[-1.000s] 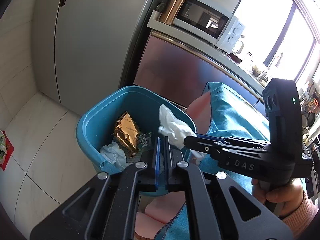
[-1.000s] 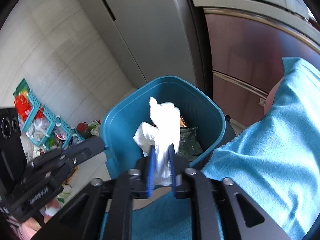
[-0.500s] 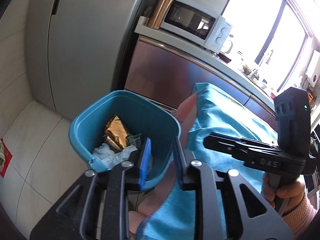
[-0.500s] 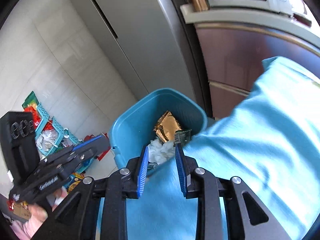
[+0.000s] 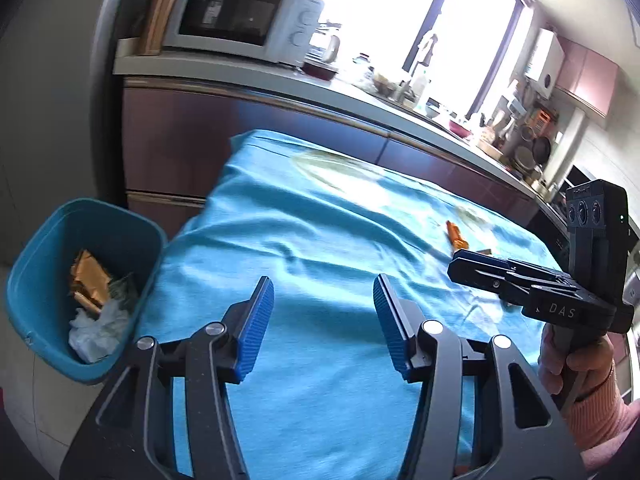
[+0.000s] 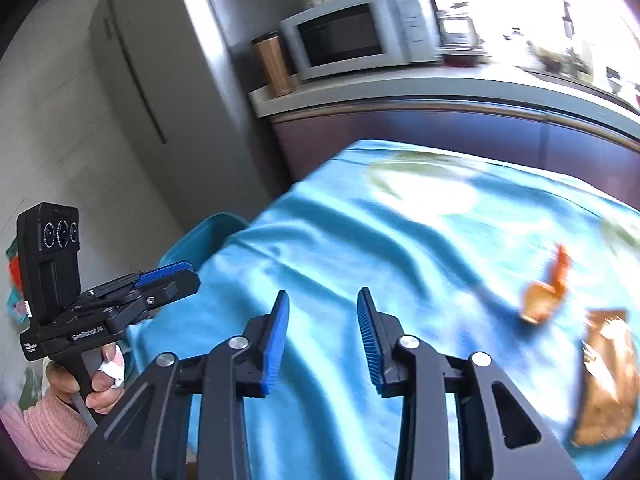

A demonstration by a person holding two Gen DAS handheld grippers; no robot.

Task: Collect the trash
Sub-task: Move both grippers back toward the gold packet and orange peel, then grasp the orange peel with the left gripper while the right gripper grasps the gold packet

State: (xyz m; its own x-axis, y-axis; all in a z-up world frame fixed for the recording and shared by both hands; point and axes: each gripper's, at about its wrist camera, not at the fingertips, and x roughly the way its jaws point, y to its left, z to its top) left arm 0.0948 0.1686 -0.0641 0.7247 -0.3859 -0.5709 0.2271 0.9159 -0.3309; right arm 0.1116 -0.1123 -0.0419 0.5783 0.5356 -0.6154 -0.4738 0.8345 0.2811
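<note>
A teal trash bin (image 5: 36,240) stands at the table's left end, holding white crumpled tissue (image 5: 94,330) and a gold wrapper (image 5: 89,280). My left gripper (image 5: 323,300) hovers over the blue tablecloth (image 5: 304,248), its jaws opening with nothing between them. My right gripper (image 6: 322,322) also hangs over the cloth, jaws opening and empty. An orange wrapper (image 6: 548,292) and a brown-gold packet (image 6: 608,376) lie on the cloth to the right; the orange wrapper (image 5: 456,236) also shows far across the cloth. Only the bin's rim (image 6: 208,232) shows in the right wrist view.
A counter with a white microwave (image 5: 240,20) and a copper tumbler (image 6: 274,64) runs behind the table, beside a grey fridge (image 6: 168,92). Hands in pink sleeves (image 5: 592,412) hold both grippers. Coloured baskets sit on the floor at far left (image 6: 14,280).
The right gripper let the white tissue fall into the bin. Both grippers swung right from the bin to over the tablecloth, and both sets of jaws widened.
</note>
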